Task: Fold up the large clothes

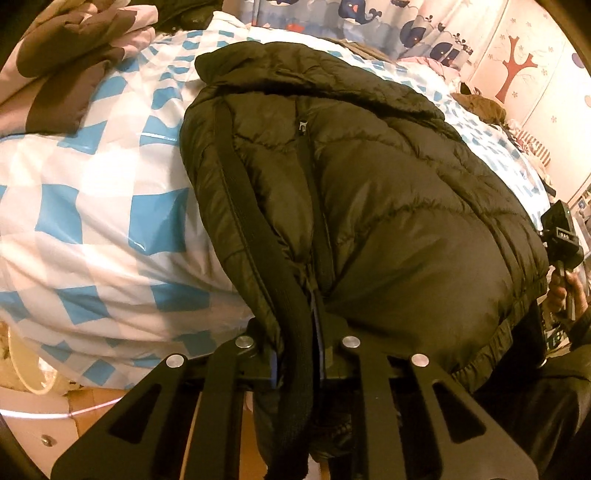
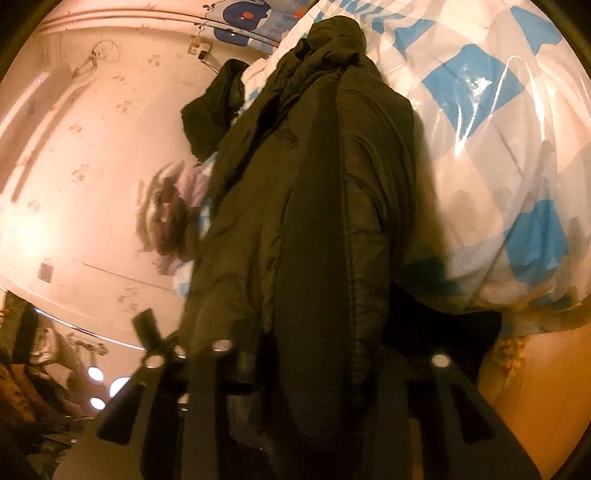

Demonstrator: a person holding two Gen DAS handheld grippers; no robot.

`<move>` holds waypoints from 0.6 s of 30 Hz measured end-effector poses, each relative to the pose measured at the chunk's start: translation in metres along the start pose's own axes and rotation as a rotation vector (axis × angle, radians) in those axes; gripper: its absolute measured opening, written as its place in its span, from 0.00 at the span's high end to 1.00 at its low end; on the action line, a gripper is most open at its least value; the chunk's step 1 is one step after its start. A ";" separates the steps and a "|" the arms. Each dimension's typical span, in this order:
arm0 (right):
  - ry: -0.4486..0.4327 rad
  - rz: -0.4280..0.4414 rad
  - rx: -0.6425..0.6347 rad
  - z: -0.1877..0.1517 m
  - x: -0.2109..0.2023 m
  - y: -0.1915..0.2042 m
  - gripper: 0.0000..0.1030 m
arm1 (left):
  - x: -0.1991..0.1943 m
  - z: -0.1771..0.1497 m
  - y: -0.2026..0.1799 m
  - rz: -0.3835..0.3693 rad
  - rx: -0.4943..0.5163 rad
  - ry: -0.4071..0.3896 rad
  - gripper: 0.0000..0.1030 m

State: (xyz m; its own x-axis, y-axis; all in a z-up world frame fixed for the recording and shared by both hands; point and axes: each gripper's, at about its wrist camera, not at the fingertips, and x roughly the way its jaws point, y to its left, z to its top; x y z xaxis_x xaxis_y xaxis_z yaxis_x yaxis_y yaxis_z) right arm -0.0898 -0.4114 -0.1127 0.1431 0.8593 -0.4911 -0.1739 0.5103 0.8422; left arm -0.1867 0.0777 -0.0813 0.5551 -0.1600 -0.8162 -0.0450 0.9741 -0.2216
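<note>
A dark olive-black quilted jacket (image 1: 388, 206) fills the centre; upper left, a white bedcover (image 1: 92, 206) with blue checks.

Child's bedroom: checked bedding (image 1: 92, 206), whale curtain (image 1: 369, 14)

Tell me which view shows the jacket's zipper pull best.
Left wrist. The zipper pull is sharp there, high on the black puffer jacket, whose front lies spread over the checkered bedding. In the right wrist view the jacket is bunched, blurred and edge-on; no pull is visible.

Dark jacket (image 2: 314, 206) — between right tongs (image 2: 325, 354)
</note>
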 end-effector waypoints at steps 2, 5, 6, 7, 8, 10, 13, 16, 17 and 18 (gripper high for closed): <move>0.023 -0.015 0.002 -0.003 0.007 -0.002 0.52 | 0.000 0.000 0.003 -0.007 -0.011 0.000 0.88; 0.051 0.006 0.001 -0.003 0.012 -0.004 0.57 | 0.001 0.000 0.001 0.001 -0.011 0.001 0.88; 0.042 0.017 -0.005 -0.003 0.011 -0.002 0.62 | 0.000 0.000 0.000 0.004 -0.011 0.000 0.88; 0.035 0.025 -0.009 -0.003 0.010 0.000 0.70 | 0.001 0.001 -0.001 0.003 -0.013 0.000 0.89; 0.019 0.023 -0.019 -0.003 0.008 0.004 0.75 | 0.000 0.001 -0.001 -0.003 -0.019 0.000 0.89; -0.014 0.050 -0.014 -0.004 0.002 0.010 0.82 | -0.008 0.003 0.000 -0.034 -0.038 -0.005 0.92; -0.080 0.159 -0.006 -0.004 -0.013 0.024 0.84 | -0.025 0.005 -0.002 -0.077 -0.043 -0.021 0.93; -0.107 0.241 -0.026 -0.006 -0.027 0.041 0.84 | -0.045 0.007 -0.008 -0.101 -0.025 -0.042 0.93; -0.113 0.266 -0.037 -0.008 -0.032 0.048 0.84 | -0.053 0.007 -0.010 -0.114 -0.021 -0.048 0.93; -0.115 0.278 -0.043 -0.008 -0.035 0.051 0.84 | -0.059 0.007 -0.012 -0.124 -0.016 -0.053 0.93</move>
State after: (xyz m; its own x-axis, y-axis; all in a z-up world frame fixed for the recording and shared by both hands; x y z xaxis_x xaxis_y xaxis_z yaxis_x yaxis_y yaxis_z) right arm -0.1117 -0.4153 -0.0545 0.1931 0.9578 -0.2130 -0.2624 0.2596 0.9294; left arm -0.2127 0.0770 -0.0271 0.6005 -0.2695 -0.7528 0.0138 0.9448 -0.3273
